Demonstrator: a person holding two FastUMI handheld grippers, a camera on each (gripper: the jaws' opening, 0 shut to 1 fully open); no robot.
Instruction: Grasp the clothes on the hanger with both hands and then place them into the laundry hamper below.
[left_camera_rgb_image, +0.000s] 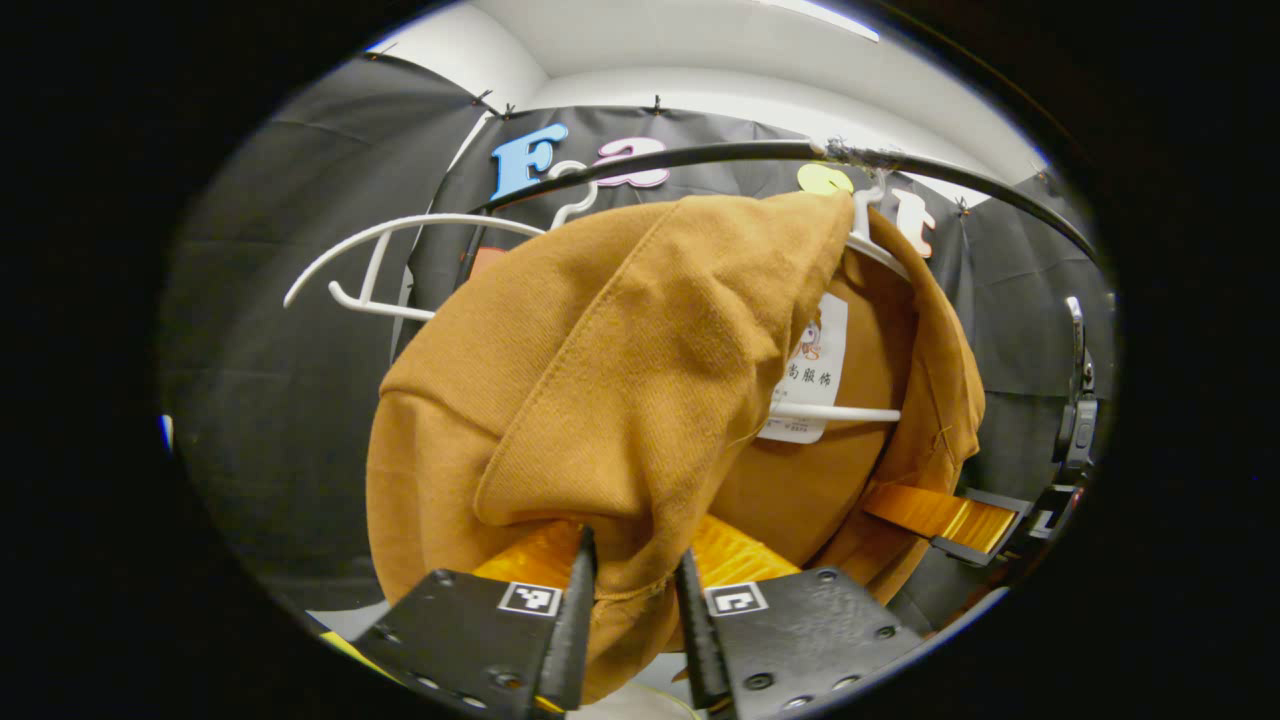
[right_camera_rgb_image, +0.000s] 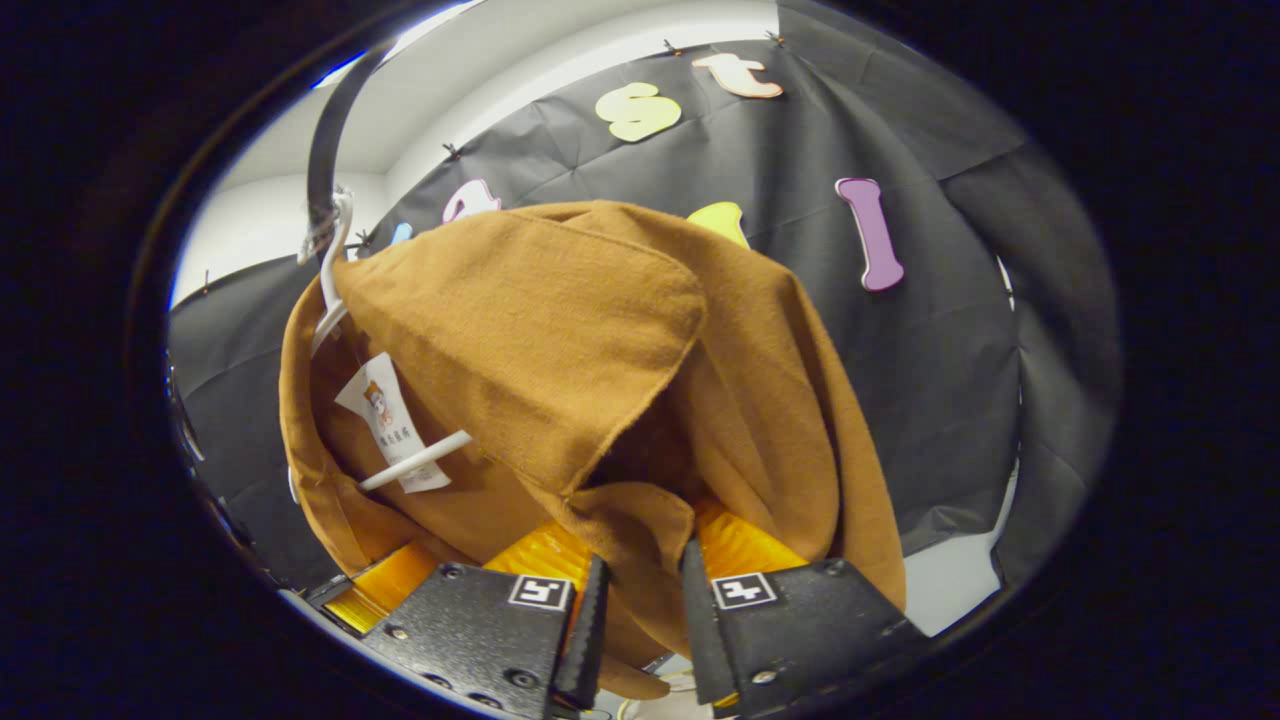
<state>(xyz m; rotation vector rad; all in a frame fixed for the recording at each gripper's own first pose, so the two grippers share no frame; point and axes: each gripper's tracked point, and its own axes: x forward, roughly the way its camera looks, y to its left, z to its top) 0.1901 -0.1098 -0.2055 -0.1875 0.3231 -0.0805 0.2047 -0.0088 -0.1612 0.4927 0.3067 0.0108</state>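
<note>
Hanging on a white hanger (left_camera_rgb_image: 860, 412) from the dark rail (left_camera_rgb_image: 740, 152), the brown garment (left_camera_rgb_image: 640, 350) is bunching up high in the booth, in front of the black cloth wall. In the left gripper view the cloth is draping down toward the near edge, a fold running between the two fingers of the left gripper (left_camera_rgb_image: 633, 600); jaws are standing nearly closed with fabric pinched between them, so it is gripping the garment. In the right gripper view the right gripper (right_camera_rgb_image: 640, 605) is doing the same on another fold of the garment (right_camera_rgb_image: 560, 360): narrow gap, cloth caught in it, both fingers pressing on it as far as I can judge. A white tag (right_camera_rgb_image: 392, 425) is showing inside the collar, beside the hanger's crossbar (right_camera_rgb_image: 415, 460). A second, bare hanger (left_camera_rgb_image: 400, 270) is hanging to the left, far side, on the same rail.

Progress: the two-handed grasp is looking done. The garment is not yet off the hanger, since the hook is sitting on the rail and the bar is running inside the collar. Remaining: pulling the cloth free of the hanger, lowering it, dropping it into the hamper, releasing. Early-to-middle stage by my judgement.
</note>
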